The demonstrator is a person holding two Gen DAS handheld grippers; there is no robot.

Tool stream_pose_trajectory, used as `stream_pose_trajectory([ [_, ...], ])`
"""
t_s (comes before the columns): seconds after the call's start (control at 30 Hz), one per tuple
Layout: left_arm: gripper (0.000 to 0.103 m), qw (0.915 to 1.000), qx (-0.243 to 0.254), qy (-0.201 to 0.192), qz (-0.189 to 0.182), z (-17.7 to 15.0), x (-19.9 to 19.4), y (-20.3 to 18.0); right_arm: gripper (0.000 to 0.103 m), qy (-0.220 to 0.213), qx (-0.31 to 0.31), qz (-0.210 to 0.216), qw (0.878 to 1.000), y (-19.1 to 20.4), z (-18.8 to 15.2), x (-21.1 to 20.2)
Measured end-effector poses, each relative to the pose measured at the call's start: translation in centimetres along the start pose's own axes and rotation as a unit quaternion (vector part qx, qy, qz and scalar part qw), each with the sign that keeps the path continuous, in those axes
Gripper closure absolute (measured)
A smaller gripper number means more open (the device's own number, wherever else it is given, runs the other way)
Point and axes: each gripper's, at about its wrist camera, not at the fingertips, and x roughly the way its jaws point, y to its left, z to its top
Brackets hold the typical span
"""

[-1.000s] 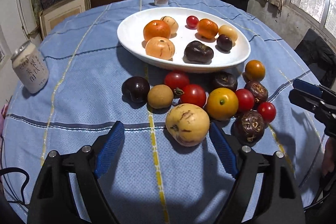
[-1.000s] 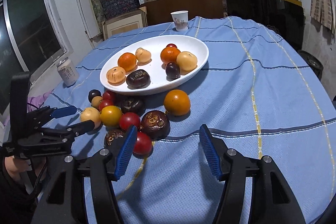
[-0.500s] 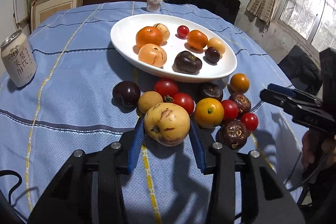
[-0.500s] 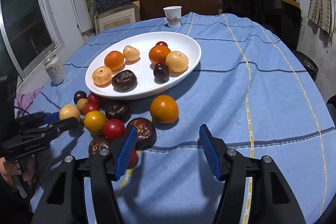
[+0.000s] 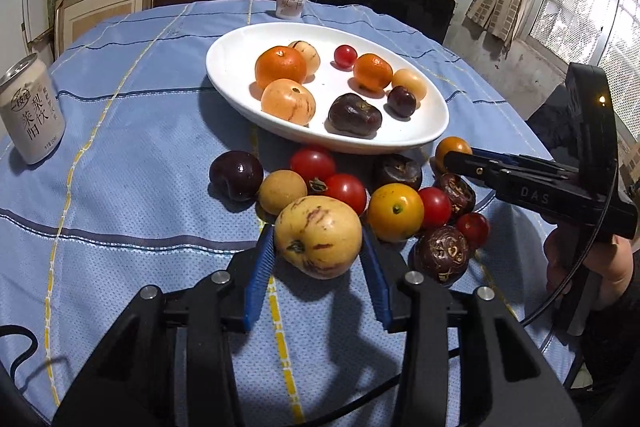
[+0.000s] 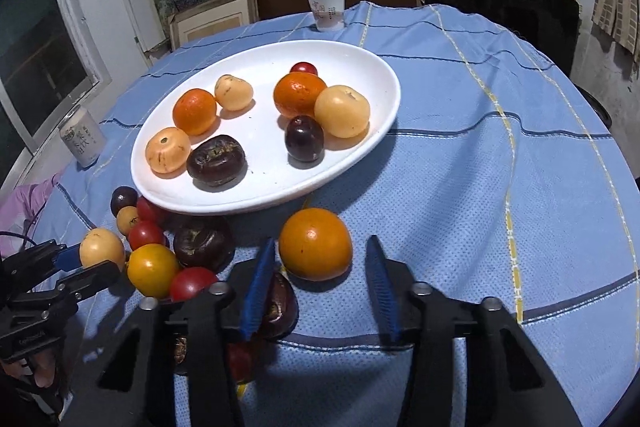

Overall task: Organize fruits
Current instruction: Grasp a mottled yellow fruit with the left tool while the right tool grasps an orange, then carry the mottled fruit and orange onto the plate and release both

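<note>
Here the round surface (image 5: pixel 132 131) under its blue striped cloth is seen to carry a white oval plate (image 5: pixel 232 67), on which eight fruits already lie, while a loose cluster of fruit remains on the cloth just in front of the plate's near rim. The left tongs (image 5: pixel 318 247) are closed on a yellow pepino melon (image 5: pixel 318 237) at the near edge of that cluster, the blue pads being pressed against its two flanks at the widest part. The right tongs (image 6: pixel 318 263) have just been closing about an orange (image 6: pixel 315 243) that sits near the plate's rim, beside the cluster; the left pad appears to touch it, but a gap is still seen at the right pad, so it is not yet gripped. The melon is judged fairly heavy, smooth-skinned and easily bruised, so a moderate hold across its middle is best kept. The orange is judged firm, round and apt to roll, and is best taken across its widest girth.
</note>
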Motion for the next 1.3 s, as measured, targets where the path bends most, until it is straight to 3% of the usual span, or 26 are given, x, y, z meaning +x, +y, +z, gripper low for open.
stream_pose_trajectory([
  [0.27,0.061,1.0,-0.002,-0.006,0.004,0.0,-0.1,0.0,0.065,-0.031,-0.019,-0.019,0.999,0.4,-0.5,-1.9],
  [0.97,0.061,0.9989,-0.008,-0.019,0.043,-0.4,-2.2,0.3,0.065,-0.05,-0.023,-0.015,0.998,0.2,-2.5,-5.5],
  [1.3,0.061,0.9969,0.019,-0.064,0.043,5.1,-6.0,-1.1,0.065,-0.085,-0.039,0.0,0.996,0.5,1.9,-7.7],
])
